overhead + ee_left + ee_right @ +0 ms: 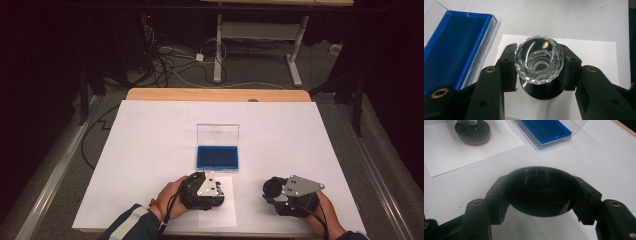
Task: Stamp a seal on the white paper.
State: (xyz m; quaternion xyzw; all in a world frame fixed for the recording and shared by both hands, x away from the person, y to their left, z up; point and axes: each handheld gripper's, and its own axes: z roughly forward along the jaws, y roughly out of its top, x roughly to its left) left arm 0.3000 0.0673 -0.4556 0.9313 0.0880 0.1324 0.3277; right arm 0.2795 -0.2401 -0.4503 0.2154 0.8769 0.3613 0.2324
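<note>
A clear faceted crystal piece (539,58) stands on a round black base (541,92) on a sheet of white paper (589,55). My left gripper (539,67) is shut on the crystal, a pad on each side. In the high view the left gripper (223,190) is at the front centre, over the paper (217,214). My right gripper (540,196) is shut on a round black cap (540,190) held just above the table; the right gripper (273,189) is at the front right. The black base with a red rim (472,133) sits beyond it.
An open clear case with a blue foam lining (217,156) lies mid-table, its lid (217,134) upright behind it. The white table cover (150,140) ends at a wooden back edge (215,94). Cables and desk legs (218,55) stand on the floor behind.
</note>
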